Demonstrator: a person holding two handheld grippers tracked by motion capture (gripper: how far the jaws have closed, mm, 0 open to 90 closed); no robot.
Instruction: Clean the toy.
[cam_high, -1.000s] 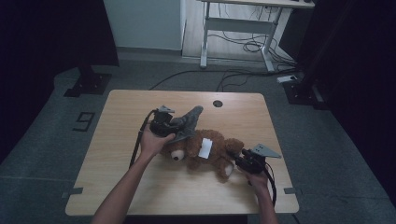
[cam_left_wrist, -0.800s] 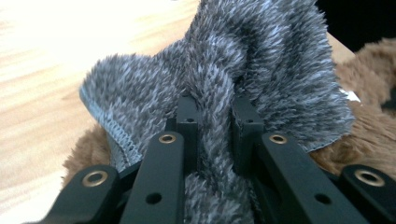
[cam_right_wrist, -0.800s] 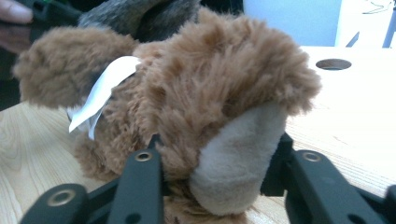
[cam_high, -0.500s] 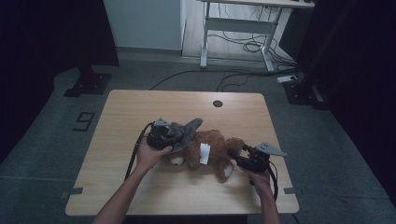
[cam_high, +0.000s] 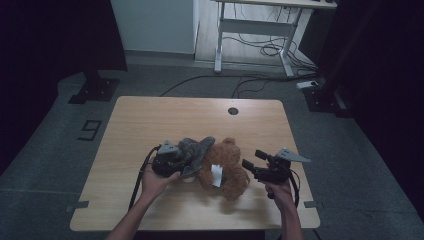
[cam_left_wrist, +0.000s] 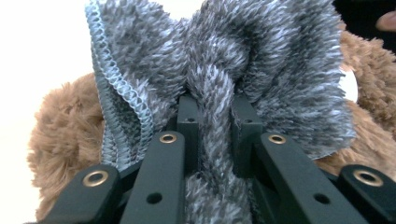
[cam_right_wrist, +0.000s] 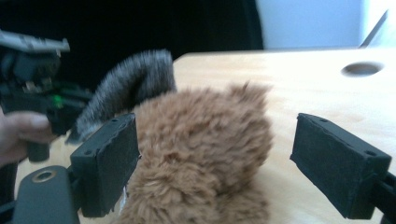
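High view puts the brown plush bear just below the middle of the frame, lying on the wooden surface, with the grey fuzzy cloth bunched against its left side. A second ago the pair sat a little higher and further right in the frame; now they have slid down and left, dragged by the left hand-held gripper, which is pinched hard on a twist of the cloth. Left gripper view shows that fold squeezed between the black jaws, with brown fur behind it.

On the bear's right, the right hand-held gripper was clamped on the toy's end a second ago. Its jaws have just been opening and now stand spread, close to the fur in the high view. Right gripper view has the bear sitting loose between the two pads.

To my eye, the bear has been let go while the cloth stays held, so pulling the cloth free looks like the next job.
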